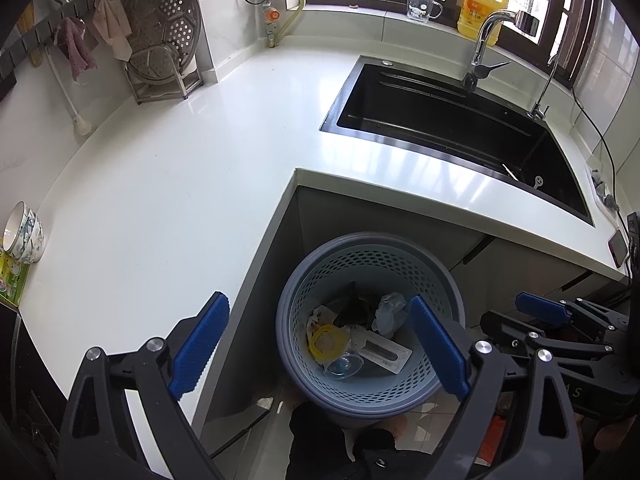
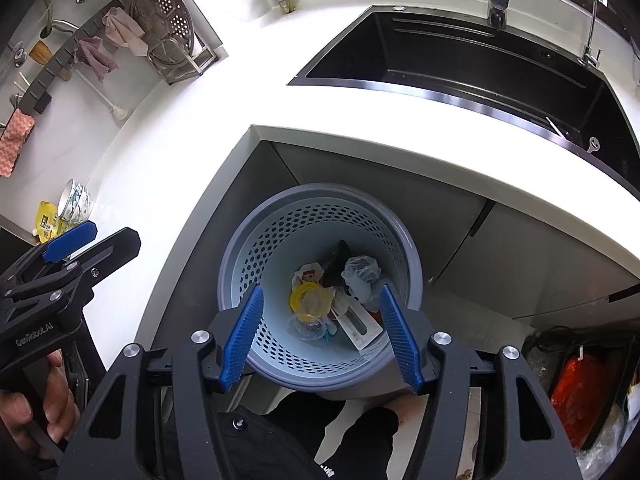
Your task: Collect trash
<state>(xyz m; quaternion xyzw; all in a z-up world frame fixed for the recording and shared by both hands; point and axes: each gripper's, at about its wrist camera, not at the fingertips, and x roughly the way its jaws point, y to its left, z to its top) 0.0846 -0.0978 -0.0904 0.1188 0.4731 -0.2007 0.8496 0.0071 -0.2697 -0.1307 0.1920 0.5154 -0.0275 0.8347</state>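
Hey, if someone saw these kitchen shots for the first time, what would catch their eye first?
Probably the round perforated trash basket on the floor in the counter's corner nook, with a yellow lid, crumpled plastic bag and other scraps in its bottom. Framing it are the blue pads of the right gripper and left gripper, both open and empty above it. Behind, the black sink stands out against the white countertop.

Both wrist cameras sit above the worktop's point(image 1: 168, 184) inner corner and face steeply downward. Each looks along its own claw into the nearby waste basket point(image 1: 372, 248) below. Both views share the basket, the worktop and the sink point(image 2: 460, 60).
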